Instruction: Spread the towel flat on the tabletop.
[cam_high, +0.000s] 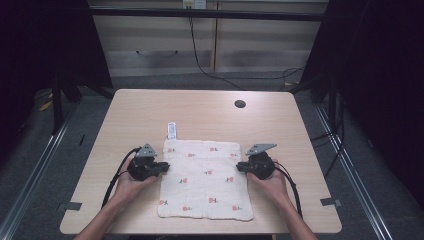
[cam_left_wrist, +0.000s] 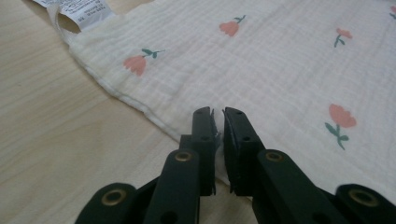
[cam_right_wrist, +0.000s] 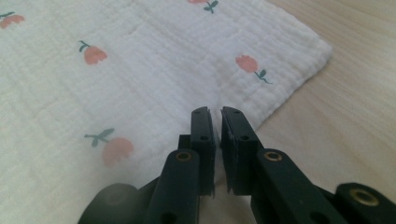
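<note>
Both grippers — left, right — had pinched shut on the cloth's side edges; lifting evenly seemed wise.

Even overhead light on table, dark surround; gripper views' foreground soft, bkgd blurred.

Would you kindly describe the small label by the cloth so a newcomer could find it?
On the wooden table lies a white cloth printed with pink flowers. At its far left corner a small white label juts onto the wood, the sole printed strip there.
</note>
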